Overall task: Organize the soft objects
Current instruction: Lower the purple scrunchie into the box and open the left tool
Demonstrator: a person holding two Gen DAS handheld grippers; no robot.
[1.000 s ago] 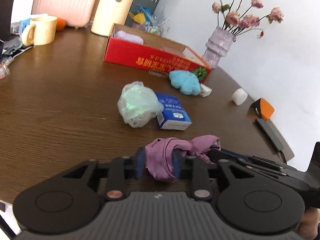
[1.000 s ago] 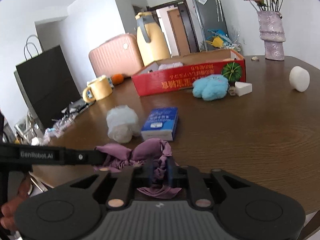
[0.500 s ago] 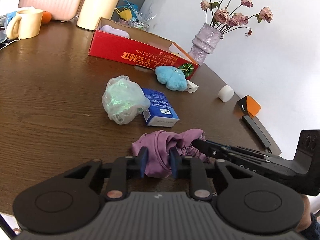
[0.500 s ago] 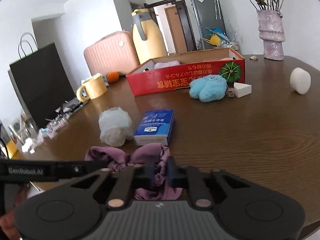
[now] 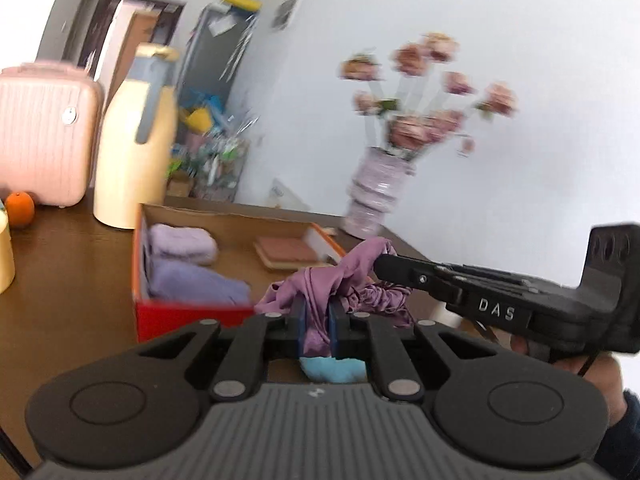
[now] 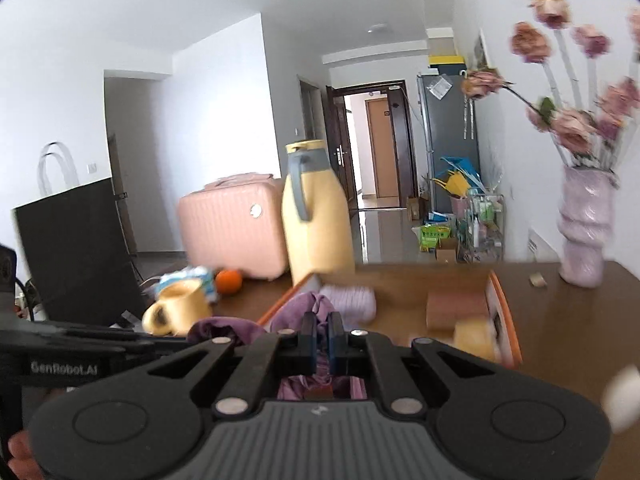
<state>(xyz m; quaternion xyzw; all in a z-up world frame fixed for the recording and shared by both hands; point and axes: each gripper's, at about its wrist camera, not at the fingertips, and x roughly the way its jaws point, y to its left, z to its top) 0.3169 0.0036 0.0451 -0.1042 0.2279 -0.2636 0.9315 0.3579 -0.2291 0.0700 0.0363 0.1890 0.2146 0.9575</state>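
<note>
Both grippers hold one crumpled purple cloth (image 5: 340, 280) in the air just in front of the red cardboard box (image 5: 188, 312). My left gripper (image 5: 316, 320) is shut on its left part. My right gripper (image 6: 322, 334) is shut on its other end, which also shows in the right wrist view (image 6: 304, 308). The box holds folded lilac towels (image 5: 182, 242) at its left end and a brown pad (image 5: 286, 250) to the right. A blue plush toy (image 5: 334, 368) lies on the table below the left gripper.
A cream jug (image 5: 134, 152), a pink suitcase (image 5: 44, 136) and an orange (image 5: 18, 208) stand behind the box. A lilac vase of flowers (image 5: 376, 192) stands at the back right. A yellow mug (image 6: 178, 312) sits at the left.
Both grippers have lifted the purple cloth off the table and carried it forward to the red box. The bagged ball and blue tissue pack have dropped out of view.
</note>
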